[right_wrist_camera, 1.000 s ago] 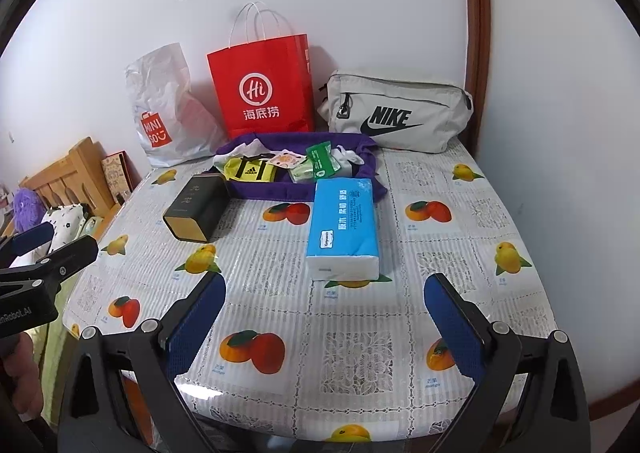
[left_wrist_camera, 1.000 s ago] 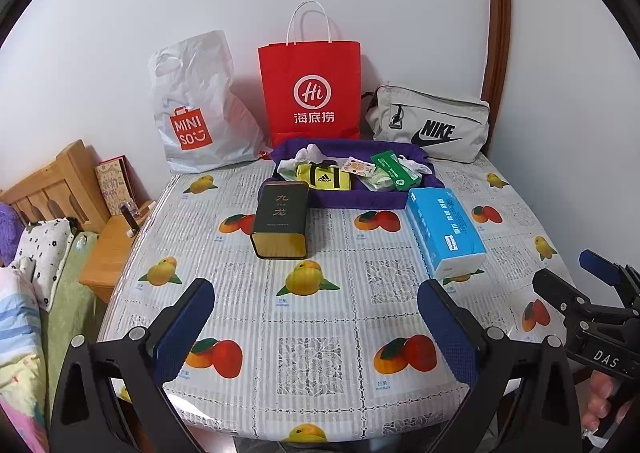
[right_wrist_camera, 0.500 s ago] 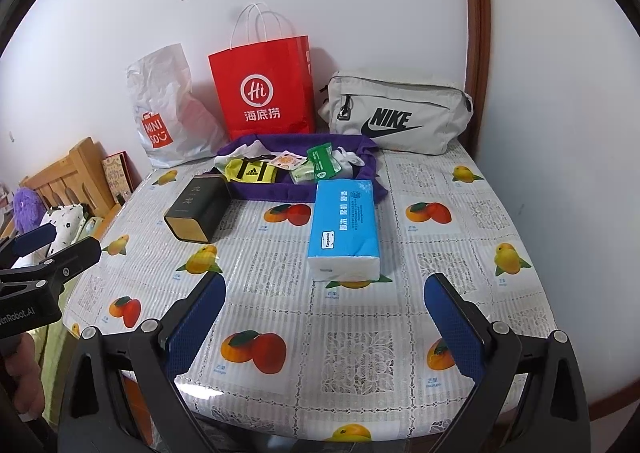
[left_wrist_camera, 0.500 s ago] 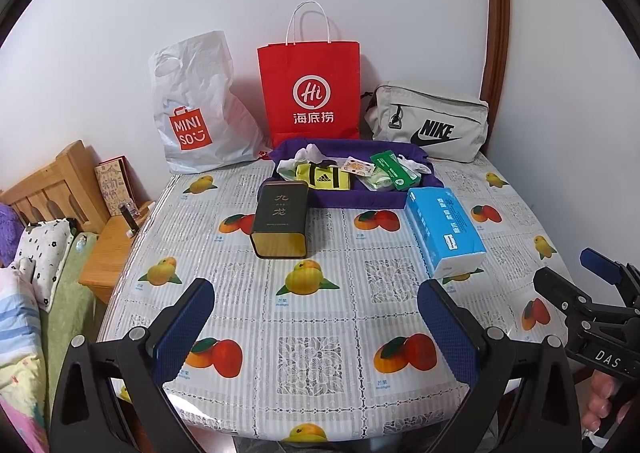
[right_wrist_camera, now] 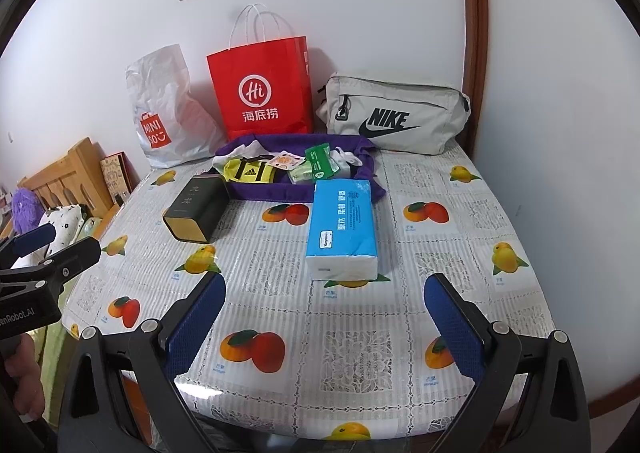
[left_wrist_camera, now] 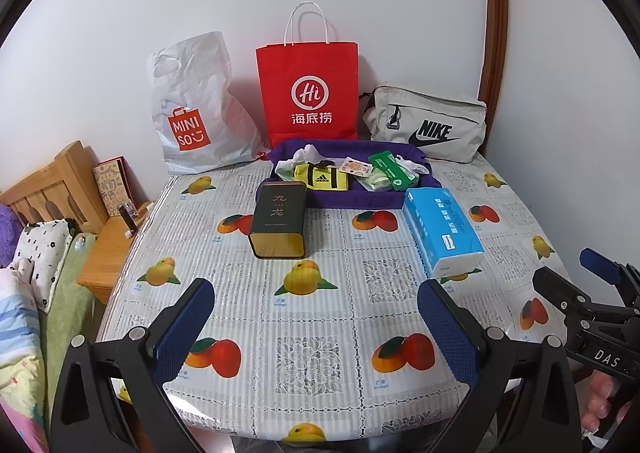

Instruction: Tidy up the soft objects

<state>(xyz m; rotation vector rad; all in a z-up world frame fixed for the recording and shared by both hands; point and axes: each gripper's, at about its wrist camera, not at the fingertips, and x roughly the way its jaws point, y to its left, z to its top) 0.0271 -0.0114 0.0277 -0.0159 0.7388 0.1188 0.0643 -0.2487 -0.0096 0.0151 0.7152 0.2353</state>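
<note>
A purple fabric bin (left_wrist_camera: 352, 199) (right_wrist_camera: 280, 193) at the table's back holds a yellow Adidas item (left_wrist_camera: 322, 177) (right_wrist_camera: 249, 173), white socks (left_wrist_camera: 306, 154), a green packet (left_wrist_camera: 392, 169) (right_wrist_camera: 318, 161) and a small round-print pack (left_wrist_camera: 355, 167). A blue tissue pack (left_wrist_camera: 442, 231) (right_wrist_camera: 345, 227) lies in front of it on the right. A dark tin box (left_wrist_camera: 280, 219) (right_wrist_camera: 197, 211) lies on the left. My left gripper (left_wrist_camera: 316, 329) and right gripper (right_wrist_camera: 324, 323) are open and empty over the table's near edge.
A white Miniso bag (left_wrist_camera: 196, 109), a red paper bag (left_wrist_camera: 308, 93) (right_wrist_camera: 262, 93) and a grey Nike bag (left_wrist_camera: 428, 125) (right_wrist_camera: 394, 117) stand against the back wall. A wooden headboard (left_wrist_camera: 48, 189) and bedding lie left of the table (left_wrist_camera: 312, 333).
Both grippers have held almost still, with only a slight drift of the views. Nothing on the table has moved.
</note>
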